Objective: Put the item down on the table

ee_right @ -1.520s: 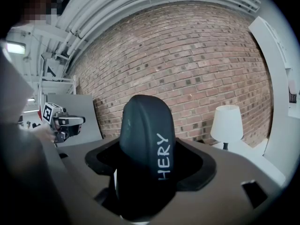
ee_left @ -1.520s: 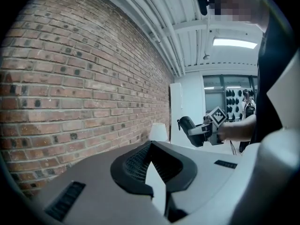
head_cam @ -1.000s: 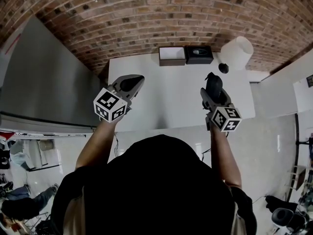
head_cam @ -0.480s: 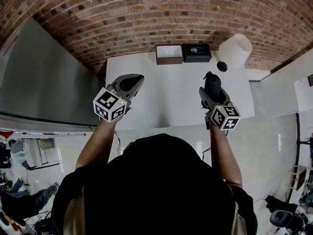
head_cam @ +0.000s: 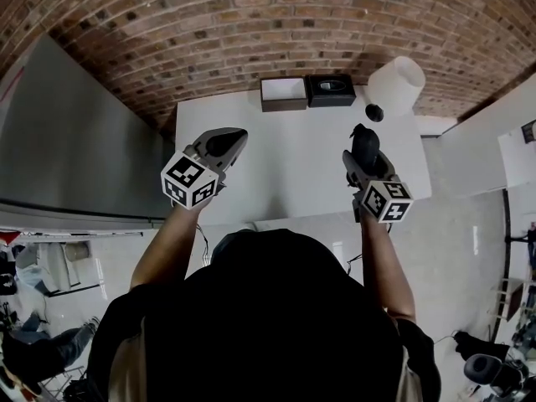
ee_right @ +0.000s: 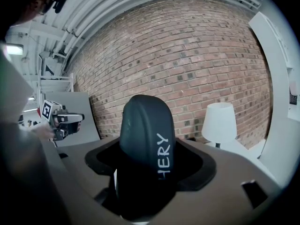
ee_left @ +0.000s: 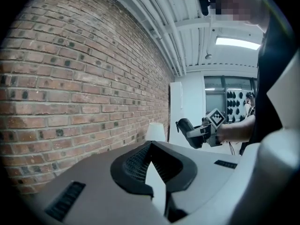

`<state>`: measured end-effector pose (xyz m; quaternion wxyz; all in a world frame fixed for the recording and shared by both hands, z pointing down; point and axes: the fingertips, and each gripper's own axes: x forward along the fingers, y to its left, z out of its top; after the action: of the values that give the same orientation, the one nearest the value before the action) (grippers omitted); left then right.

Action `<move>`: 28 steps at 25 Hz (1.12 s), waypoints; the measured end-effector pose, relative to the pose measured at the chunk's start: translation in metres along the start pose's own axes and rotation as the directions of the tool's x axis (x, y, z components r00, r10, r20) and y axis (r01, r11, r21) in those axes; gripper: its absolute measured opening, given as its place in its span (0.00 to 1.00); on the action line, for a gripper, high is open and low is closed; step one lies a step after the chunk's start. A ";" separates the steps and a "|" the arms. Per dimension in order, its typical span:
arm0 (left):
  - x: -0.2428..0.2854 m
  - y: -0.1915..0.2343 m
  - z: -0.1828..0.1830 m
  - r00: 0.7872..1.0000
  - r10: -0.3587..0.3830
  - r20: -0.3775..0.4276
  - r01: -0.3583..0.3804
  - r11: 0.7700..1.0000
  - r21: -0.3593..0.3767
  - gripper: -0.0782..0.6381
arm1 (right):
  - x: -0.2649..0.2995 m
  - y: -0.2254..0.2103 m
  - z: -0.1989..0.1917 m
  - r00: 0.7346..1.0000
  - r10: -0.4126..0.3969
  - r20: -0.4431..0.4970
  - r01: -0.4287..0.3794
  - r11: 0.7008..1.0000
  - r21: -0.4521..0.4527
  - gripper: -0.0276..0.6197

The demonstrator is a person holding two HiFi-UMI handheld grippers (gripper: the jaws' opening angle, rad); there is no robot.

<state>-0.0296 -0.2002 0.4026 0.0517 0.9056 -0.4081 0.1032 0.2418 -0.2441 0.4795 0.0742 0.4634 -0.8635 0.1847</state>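
left tongs (head_cam: 228, 139) together | right tongs (head_cam: 365, 152) clamp dark item (ee_right: 146, 144) | lamp (head_cam: 395, 86), boxes (head_cam: 283, 93) ahead

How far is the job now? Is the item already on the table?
Done: the right gripper has the item clamped. In hand: it is held over the table, apparently not touching. Still to do: lower it and open the jaws. The left gripper is empty.
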 end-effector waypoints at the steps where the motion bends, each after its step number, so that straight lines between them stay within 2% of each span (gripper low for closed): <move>1: 0.001 0.001 0.000 1.000 -0.004 0.000 0.004 1.000 0.000 0.13 | -0.001 -0.001 0.001 1.000 -0.004 0.002 0.004 1.000 -0.001 0.58; 8: 0.006 0.008 0.008 1.000 -0.018 0.015 0.018 1.000 0.001 0.13 | -0.001 -0.004 0.009 1.000 -0.026 0.011 0.026 1.000 -0.014 0.58; 28: 0.006 0.019 0.001 1.000 -0.010 -0.004 0.010 1.000 -0.007 0.13 | 0.020 -0.016 -0.009 0.998 -0.041 -0.039 0.041 0.999 0.003 0.58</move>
<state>-0.0395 -0.2171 0.4031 0.0561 0.9072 -0.4041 0.1032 0.2437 -0.2641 0.4977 0.0940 0.4776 -0.8518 0.1936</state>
